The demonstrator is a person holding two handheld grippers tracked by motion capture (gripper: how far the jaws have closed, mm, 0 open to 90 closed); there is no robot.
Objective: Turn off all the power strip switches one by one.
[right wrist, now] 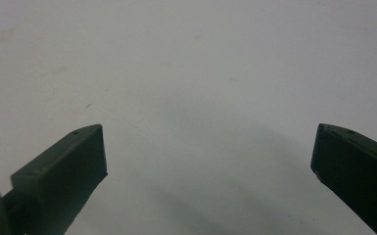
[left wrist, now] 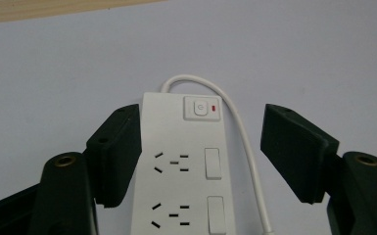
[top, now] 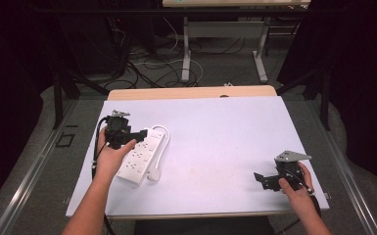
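Now we are holding the left gripper (left wrist: 200, 161) over the switch end of the white power strip (left wrist: 183, 166), which is lying slanted on the left part of the white table (top: 225, 132). Its jaws are standing apart on either side of the strip: one seems to be meeting the strip's long edge, though we cannot be sure it is touching, while the other is sitting clear beyond the white cord (left wrist: 242, 132) that is looping out from the power button (left wrist: 201, 108). The white plug (top: 154, 175) is resting just beside the strip's near end. Well apart, we are keeping the right gripper (top: 260, 179) low near the table's right edge, its jaws spread wide over bare surface.
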